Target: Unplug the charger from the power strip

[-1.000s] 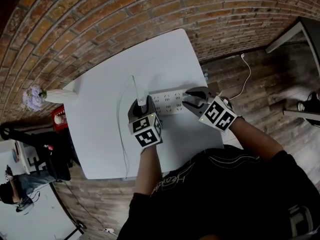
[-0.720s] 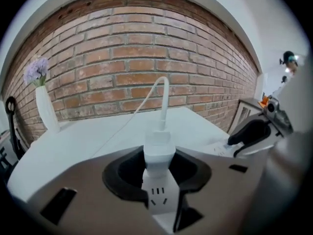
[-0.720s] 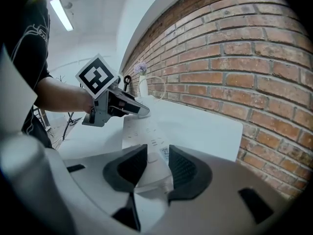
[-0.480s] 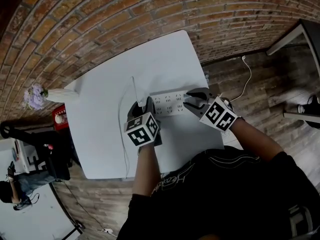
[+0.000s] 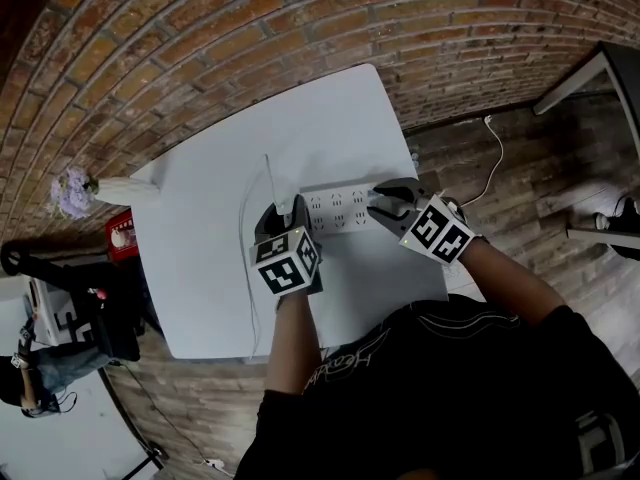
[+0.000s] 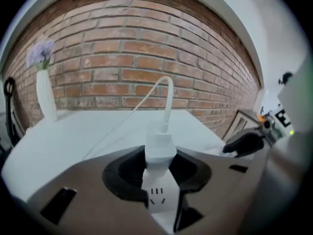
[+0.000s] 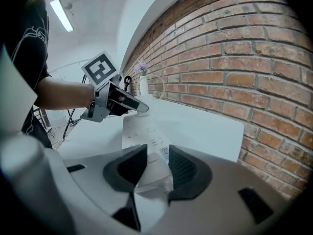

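I am holding the left gripper point(image 5: 284, 211) over the left end of the white power strip point(image 5: 340, 206), which is lying across the middle of the white table point(image 5: 310, 128). In the left gripper view, its black pads are pinching the white charger point(image 6: 159, 151) from both sides. The charger is standing upright on the strip, its base down against the strip's face, with an empty socket showing just in front of it. I cannot tell whether the prongs are seated fully. A thin white cable point(image 6: 168, 97) is rising from the top of the charger, arching over and running off across the table towards the brick wall point(image 5: 250, 28).

I am bracing the other end with the right gripper point(image 5: 385, 200). In the right gripper view, its jaws are standing wide and clamping the sides of the strip's near end, pads touching the casing. The strip is stretching away from them towards the left gripper, which is showing there tilted down over the far end.

A white vase point(image 5: 115, 190) with pale purple flowers is standing at the table's left corner, well apart from both grippers.
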The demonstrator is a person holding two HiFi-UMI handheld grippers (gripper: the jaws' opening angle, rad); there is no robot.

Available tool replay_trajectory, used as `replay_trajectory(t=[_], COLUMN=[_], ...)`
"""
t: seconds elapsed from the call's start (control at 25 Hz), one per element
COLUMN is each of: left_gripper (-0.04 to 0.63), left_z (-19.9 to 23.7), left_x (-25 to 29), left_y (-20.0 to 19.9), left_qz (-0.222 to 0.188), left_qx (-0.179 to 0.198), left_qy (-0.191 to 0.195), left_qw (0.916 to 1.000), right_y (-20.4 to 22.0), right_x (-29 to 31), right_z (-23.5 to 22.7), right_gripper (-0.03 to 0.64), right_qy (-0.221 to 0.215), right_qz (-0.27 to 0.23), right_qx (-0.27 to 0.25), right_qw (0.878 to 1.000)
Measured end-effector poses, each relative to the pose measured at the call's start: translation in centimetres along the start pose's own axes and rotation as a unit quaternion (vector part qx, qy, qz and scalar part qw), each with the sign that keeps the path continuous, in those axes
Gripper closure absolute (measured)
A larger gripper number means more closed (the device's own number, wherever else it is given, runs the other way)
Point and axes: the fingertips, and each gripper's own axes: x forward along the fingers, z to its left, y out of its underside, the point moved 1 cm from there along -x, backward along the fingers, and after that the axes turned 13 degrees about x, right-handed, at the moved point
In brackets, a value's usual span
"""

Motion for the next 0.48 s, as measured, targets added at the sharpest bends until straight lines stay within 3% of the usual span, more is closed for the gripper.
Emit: replay_trajectory(t=[0.12,0.16,0.28,0.4,0.48], left_gripper=[0.462,0.462,0.462,0.462,0.462], left_z=[-0.6,-0.7,0.0,0.4,0.0], left_x=[-0.2,-0.3,-0.8,-1.8,-2.5], left_y=[-0.4,-0.4,-1.5,-3.5,-4.4], left_qz=[0.006,0.004,-0.025,-0.044,-0.056], left_qx=[0.069,0.069,0.0,0.008,0.002], left_qy=[-0.031,-0.031,-0.005,-0.005,0.017], left_qw=[0.9971,0.9971,0.9997,0.999,0.9983], right_y=[0.0,0.0,0.0,0.1,0.1], right_x=[0.0,0.1,0.1,0.1,0.2], right_z=[0.0,0.0,0.0,-0.1,-0.1], right_gripper=[0.5,0.5,0.502,0.502,0.5], right_qy=[-0.001,-0.001,-0.001,0.002,0.004], right_qz=[0.0,0.001,0.004,0.006,0.009], right_qx=[0.002,0.002,0.0,0.001,0.005], right_qw=[1.0,1.0,1.0,1.0,1.0])
